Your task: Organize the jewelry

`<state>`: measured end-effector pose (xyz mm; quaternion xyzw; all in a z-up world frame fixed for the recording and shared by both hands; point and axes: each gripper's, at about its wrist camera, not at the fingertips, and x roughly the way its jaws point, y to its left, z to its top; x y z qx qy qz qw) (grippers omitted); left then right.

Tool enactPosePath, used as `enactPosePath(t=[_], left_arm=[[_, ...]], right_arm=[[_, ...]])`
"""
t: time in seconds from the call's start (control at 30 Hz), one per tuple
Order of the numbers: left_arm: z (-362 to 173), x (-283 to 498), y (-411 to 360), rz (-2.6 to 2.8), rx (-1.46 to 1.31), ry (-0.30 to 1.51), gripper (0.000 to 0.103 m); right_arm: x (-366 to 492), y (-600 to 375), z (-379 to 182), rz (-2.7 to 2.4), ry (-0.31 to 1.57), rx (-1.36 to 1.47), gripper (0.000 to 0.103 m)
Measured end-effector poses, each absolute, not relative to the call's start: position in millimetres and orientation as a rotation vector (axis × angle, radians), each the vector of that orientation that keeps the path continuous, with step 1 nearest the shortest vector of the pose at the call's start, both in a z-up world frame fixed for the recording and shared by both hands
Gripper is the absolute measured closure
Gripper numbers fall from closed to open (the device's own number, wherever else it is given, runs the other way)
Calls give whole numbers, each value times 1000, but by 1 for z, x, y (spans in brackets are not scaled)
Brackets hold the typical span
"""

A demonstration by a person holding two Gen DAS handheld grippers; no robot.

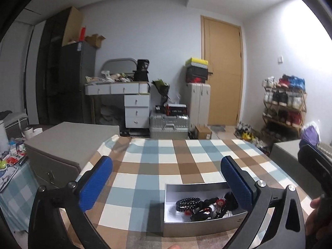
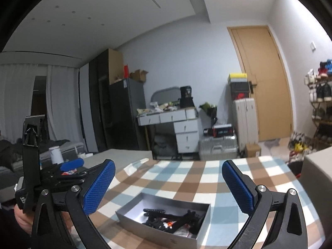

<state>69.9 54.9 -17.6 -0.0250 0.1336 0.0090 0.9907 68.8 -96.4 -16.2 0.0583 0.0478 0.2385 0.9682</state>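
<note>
A shallow silver box (image 1: 199,225) (image 2: 132,217) sits on the checked tablecloth near the front edge. Inside lie black bead bracelets (image 1: 188,203) (image 2: 154,210), dark cords and a small red charm (image 1: 220,202). My left gripper (image 1: 166,167) hangs above the table with its blue-padded fingers spread wide and nothing between them; its right finger (image 1: 236,178) covers the box's right end. My right gripper (image 2: 168,169) is likewise open and empty above the box. The left gripper's body (image 2: 41,166) and the hand holding it show at the left of the right wrist view.
The checked table (image 1: 166,161) (image 2: 186,176) stretches ahead beyond the box. Grey cabinets (image 1: 62,143) flank it on both sides. Behind stand a white drawer desk (image 1: 124,99), suitcases (image 1: 170,124), a wooden door (image 1: 224,72) and a shoe rack (image 1: 284,108).
</note>
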Motion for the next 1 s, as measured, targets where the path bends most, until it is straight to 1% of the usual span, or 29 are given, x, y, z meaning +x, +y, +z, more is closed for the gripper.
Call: enactPosePath(t=[0.13, 0.23, 0.53, 0.63, 0.8, 1.0], left_arm=[[-24, 61, 62, 48, -62, 219, 1], [-31, 59, 61, 58, -64, 216, 1], [-51, 62, 58, 76, -26, 237, 1], [-58, 64, 56, 73, -11, 256, 1], [-65, 65, 47, 72, 33, 272, 1], [-66, 70, 52, 43, -8, 338, 1]], right_arm=[[55, -95, -22, 462, 55, 83, 0], [48, -94, -28, 440, 28, 52, 0], [48, -89, -51, 389, 57, -8, 0], [52, -87, -64, 355, 106, -48, 0], [60, -84, -66, 339, 163, -59, 0], [80, -80, -77, 364, 284, -68, 0]])
